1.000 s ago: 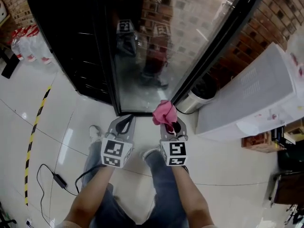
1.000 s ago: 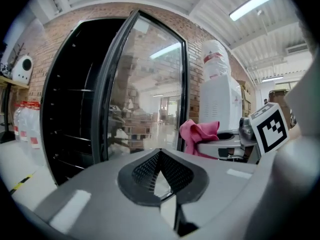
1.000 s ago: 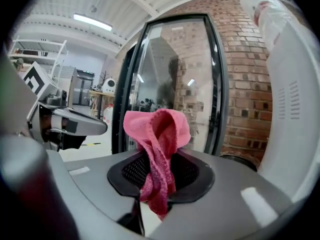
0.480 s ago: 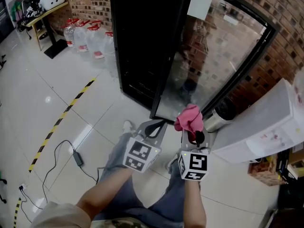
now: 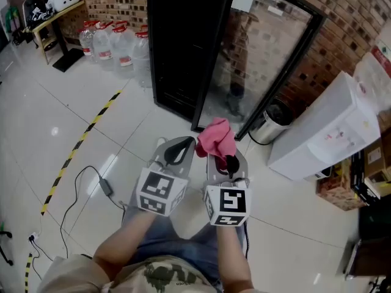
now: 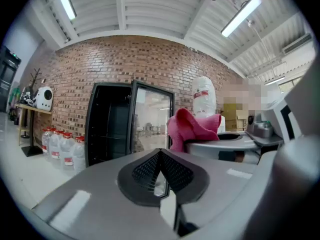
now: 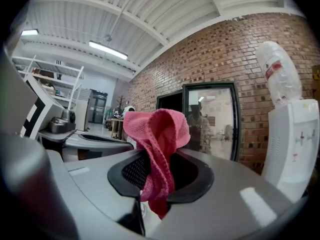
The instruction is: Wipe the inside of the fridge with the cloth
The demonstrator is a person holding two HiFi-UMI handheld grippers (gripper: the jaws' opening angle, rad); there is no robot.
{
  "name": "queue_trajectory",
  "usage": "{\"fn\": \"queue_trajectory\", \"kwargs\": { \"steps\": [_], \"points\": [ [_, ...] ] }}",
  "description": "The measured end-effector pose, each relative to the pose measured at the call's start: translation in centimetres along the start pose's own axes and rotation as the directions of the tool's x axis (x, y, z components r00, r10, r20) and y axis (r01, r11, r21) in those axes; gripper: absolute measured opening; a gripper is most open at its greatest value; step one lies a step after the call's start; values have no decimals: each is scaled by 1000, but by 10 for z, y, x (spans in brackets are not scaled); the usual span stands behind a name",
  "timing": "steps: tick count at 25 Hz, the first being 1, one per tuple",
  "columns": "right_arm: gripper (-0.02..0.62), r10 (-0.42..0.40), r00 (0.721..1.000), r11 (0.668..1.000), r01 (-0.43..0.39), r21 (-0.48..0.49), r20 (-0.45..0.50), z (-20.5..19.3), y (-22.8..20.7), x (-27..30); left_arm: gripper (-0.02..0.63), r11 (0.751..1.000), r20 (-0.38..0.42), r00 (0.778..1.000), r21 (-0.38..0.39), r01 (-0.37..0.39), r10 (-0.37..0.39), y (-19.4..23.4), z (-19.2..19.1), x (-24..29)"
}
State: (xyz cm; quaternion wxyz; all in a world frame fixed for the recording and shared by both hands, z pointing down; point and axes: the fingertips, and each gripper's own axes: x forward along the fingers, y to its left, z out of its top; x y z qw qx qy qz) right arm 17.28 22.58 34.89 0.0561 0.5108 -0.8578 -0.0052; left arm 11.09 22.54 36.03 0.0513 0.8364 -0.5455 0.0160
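While I stand facing open fridge (image 5: 180,47), my right gripper (image 5: 226,162) clamps pink cloth (image 5: 217,137); left gripper (image 5: 178,152) jaws pressed together, empty.

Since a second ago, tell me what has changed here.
The fridge now looks smaller and further off, and more floor and the water bottles show: the head view seems to have drawn back. Nothing was taken or let go. The right gripper stays shut on the pink cloth, the left gripper stays shut and empty beside it, and the glass door remains open.
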Motion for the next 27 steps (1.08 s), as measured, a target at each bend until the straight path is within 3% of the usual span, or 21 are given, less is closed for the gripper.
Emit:
{"fn": "queue_trajectory", "kwargs": {
  "steps": [9,27],
  "points": [
    [89,-62,998,997,63,50,-8,-1,36,-70,-5,1000,44,999,11,15,-16,-35,8,-71],
    [91,-126,992,990,128,62,-21,-1,47,-98,-5,998,48,997,4,59,-59,-55,11,-98]
  ]
}}
